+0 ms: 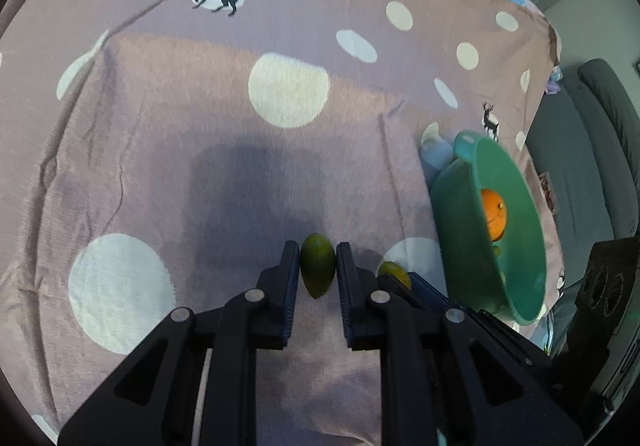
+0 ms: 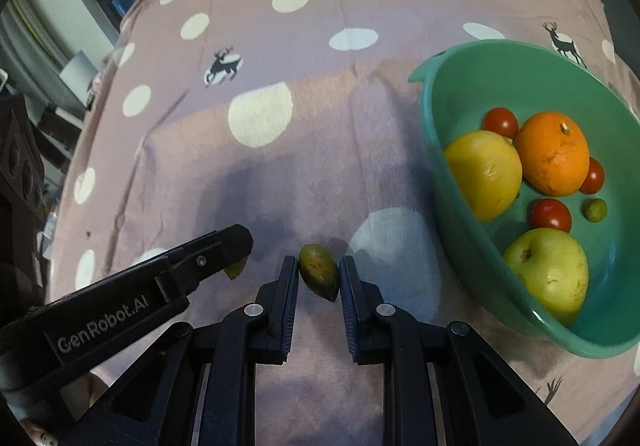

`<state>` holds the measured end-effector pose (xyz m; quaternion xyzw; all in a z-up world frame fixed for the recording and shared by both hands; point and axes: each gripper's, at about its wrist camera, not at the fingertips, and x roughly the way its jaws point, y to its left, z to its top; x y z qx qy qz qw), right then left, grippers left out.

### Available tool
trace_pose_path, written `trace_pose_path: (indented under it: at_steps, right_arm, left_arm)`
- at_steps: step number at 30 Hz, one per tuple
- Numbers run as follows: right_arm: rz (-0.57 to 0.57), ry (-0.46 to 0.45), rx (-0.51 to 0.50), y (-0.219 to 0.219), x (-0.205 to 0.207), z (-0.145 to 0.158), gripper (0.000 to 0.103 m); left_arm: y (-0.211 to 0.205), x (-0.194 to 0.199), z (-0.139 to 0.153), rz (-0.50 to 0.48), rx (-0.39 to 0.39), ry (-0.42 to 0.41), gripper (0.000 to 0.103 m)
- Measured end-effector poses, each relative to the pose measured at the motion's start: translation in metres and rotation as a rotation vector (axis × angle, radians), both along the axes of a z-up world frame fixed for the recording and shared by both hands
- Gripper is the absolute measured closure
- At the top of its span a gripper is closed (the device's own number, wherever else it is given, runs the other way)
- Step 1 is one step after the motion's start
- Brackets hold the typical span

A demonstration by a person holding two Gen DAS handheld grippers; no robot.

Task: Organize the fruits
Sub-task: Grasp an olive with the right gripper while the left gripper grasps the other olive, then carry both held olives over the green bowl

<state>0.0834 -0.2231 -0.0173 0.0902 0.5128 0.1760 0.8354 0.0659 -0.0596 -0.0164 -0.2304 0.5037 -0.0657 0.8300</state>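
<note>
The cloth under everything is a matt, finely woven mauve fabric, lightly creased, printed with pale dots and dark deer. To the right of the cloth's big central dot the bowl looks like smooth teal plastic with a soft sheen; inside it the orange has a dimpled, slightly glossy peel and the tomatoes a shiny skin. Near the cloth's front edge the right gripper is matt black plastic with ribbed pads and bright metal pins.

One green bowl, three cherry tomatoes, perhaps three small green olive-like fruits
</note>
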Motion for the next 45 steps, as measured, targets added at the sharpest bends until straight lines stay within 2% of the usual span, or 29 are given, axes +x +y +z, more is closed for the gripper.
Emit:
trace_pose_path:
  at_steps: [12, 18, 22, 32, 39, 45]
  right_arm:
    - [-0.046, -0.045, 0.132, -0.016, -0.004, 0.016, 0.081]
    - [-0.069, -0.076, 0.212, -0.027, -0.008, 0.026, 0.081]
    - [-0.094, -0.097, 0.288, -0.039, -0.012, 0.033, 0.081]
    - [-0.186, -0.145, 0.389, -0.071, -0.021, 0.044, 0.081]
    - [-0.295, -0.174, 0.466, -0.101, -0.028, 0.047, 0.081]
    - [-0.381, -0.186, 0.434, -0.119, -0.033, 0.047, 0.081]
  left_arm:
    - [0.004, -0.011, 0.023, 0.014, -0.037, -0.112, 0.085]
    - [0.002, -0.016, 0.035, 0.008, -0.029, -0.171, 0.085]
    - [-0.004, -0.021, 0.045, -0.014, -0.039, -0.235, 0.085]
    - [-0.03, -0.026, 0.065, -0.089, -0.016, -0.373, 0.085]
    - [-0.048, -0.024, 0.069, -0.13, -0.01, -0.4, 0.085]
    - [-0.074, -0.022, 0.07, -0.193, -0.016, -0.408, 0.085]
